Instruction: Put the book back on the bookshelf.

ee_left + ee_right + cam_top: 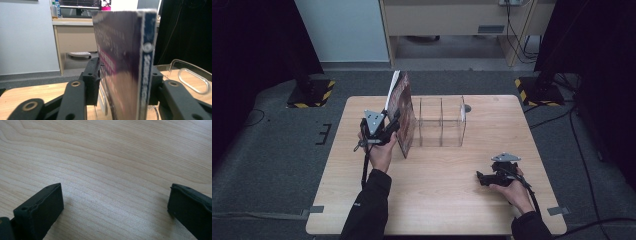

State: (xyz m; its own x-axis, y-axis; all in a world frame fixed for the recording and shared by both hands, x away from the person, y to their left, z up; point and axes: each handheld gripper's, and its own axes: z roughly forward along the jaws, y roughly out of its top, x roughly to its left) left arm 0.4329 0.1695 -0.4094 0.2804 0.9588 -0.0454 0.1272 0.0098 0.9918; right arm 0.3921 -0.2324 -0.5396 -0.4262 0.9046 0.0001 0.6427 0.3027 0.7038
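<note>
black jaws of the left gripper (122, 82) are pinching a book (125, 65) by its covers, one jaw flat on each face, with the spine edge turned toward the gripper's camera. in the high view the left gripper (393, 122) holds the book (404, 114) standing on the wooden table (437, 185), just left of a clear acrylic organizer (442, 121) with upright dividers; whether the two touch i cannot tell.

the step in hand looks like slotting the book into that organizer. to do it well, i'd keep the pinch firm and the book vertical, line its thin edge up with a gap between dividers, and move it in straight so no corner catches a clear wall and shoves the light organizer away.

the book stands on its bottom edge, long axis roughly vertical with the top leaning a little left, faces turned left and right.

the right gripper (488, 176) rests near the right front of the table, its jaws spread wide over bare wood (112, 170), holding nothing.
</note>
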